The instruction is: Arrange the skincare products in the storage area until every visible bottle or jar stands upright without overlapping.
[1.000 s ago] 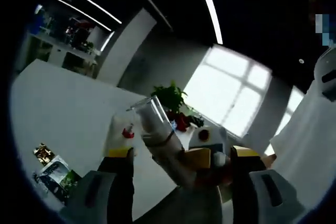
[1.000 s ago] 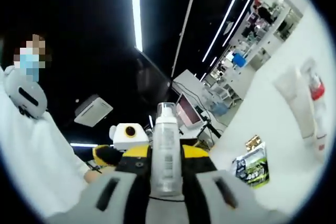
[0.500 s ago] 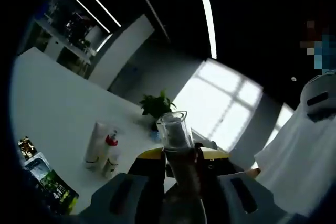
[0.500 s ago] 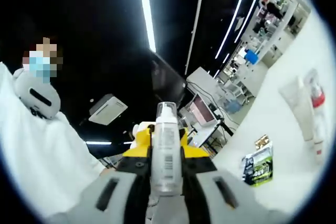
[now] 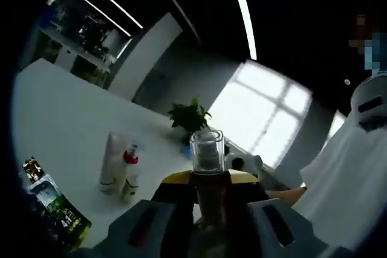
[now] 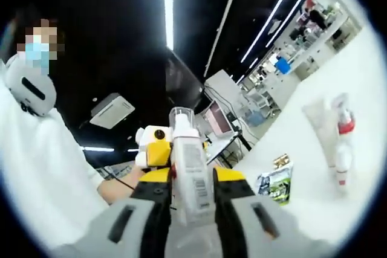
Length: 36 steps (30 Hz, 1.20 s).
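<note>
A bottle with a clear cap [image 5: 207, 152] stands upright between the yellow-tipped jaws of my left gripper [image 5: 210, 177], which is shut on it. In the right gripper view, a clear-capped pump bottle with a barcode label [image 6: 190, 161] is pinched by my right gripper [image 6: 191, 176], leaning slightly left. I cannot tell whether it is the same bottle. The left gripper [image 6: 152, 144] shows just behind its cap. On the white table stand a white tube [image 5: 110, 158] [image 6: 317, 128] and a red-collared spray bottle [image 5: 129, 170] [image 6: 341, 149], side by side and upright.
A green printed packet [image 5: 57, 209] [image 6: 275, 182] lies flat on the white table [image 5: 66, 119] near the two standing products. A potted plant [image 5: 190, 116] sits at the table's far edge. A person in white [image 5: 351, 191] [image 6: 36, 167] is close beside both grippers.
In the left gripper view the bottle went from tilted and off to one side to upright and centred between the jaws. Both views shifted; the left gripper now shows nearer behind the right's bottle.
</note>
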Each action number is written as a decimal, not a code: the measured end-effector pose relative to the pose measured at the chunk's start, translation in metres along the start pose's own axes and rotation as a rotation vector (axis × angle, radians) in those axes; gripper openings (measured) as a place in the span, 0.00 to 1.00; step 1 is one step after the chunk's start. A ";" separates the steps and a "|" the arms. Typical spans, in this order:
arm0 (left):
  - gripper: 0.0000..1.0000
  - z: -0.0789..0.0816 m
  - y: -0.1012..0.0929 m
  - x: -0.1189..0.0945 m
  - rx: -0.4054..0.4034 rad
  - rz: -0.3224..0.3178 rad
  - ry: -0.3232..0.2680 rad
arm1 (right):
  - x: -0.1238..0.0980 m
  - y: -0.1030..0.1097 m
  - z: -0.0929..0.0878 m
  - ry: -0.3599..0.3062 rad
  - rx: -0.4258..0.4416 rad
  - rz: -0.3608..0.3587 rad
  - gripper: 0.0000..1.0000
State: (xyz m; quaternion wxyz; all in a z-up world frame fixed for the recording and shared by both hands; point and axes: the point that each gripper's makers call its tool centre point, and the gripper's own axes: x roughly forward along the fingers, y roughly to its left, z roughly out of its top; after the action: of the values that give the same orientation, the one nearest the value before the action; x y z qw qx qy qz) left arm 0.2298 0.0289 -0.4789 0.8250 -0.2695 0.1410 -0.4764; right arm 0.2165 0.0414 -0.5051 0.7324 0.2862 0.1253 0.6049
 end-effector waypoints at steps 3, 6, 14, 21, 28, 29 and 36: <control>0.16 -0.002 0.006 0.002 0.036 0.028 0.026 | -0.005 -0.004 -0.004 0.031 -0.007 -0.021 0.35; 0.16 -0.003 0.015 -0.001 0.109 0.069 0.081 | -0.012 -0.014 -0.006 0.061 -0.045 -0.075 0.43; 0.16 -0.009 0.030 -0.013 0.313 0.076 0.279 | -0.007 -0.003 0.023 0.141 -0.320 -0.181 0.44; 0.16 -0.018 0.025 -0.008 0.452 0.004 0.376 | 0.025 0.001 0.030 0.190 -0.376 -0.204 0.40; 0.16 -0.023 0.026 -0.007 0.486 -0.030 0.406 | 0.025 -0.010 0.026 0.202 -0.372 -0.284 0.32; 0.16 -0.023 0.026 -0.007 0.483 -0.034 0.405 | 0.024 -0.012 0.025 0.203 -0.365 -0.299 0.30; 0.16 -0.023 0.030 -0.006 0.473 -0.056 0.420 | 0.022 -0.014 0.025 0.184 -0.362 -0.321 0.23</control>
State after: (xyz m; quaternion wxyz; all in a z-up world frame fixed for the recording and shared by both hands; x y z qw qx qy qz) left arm 0.2365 0.0388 -0.5152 0.8041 0.0303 0.1860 -0.5639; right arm 0.2464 0.0539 -0.4895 0.8438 0.0709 0.1249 0.5171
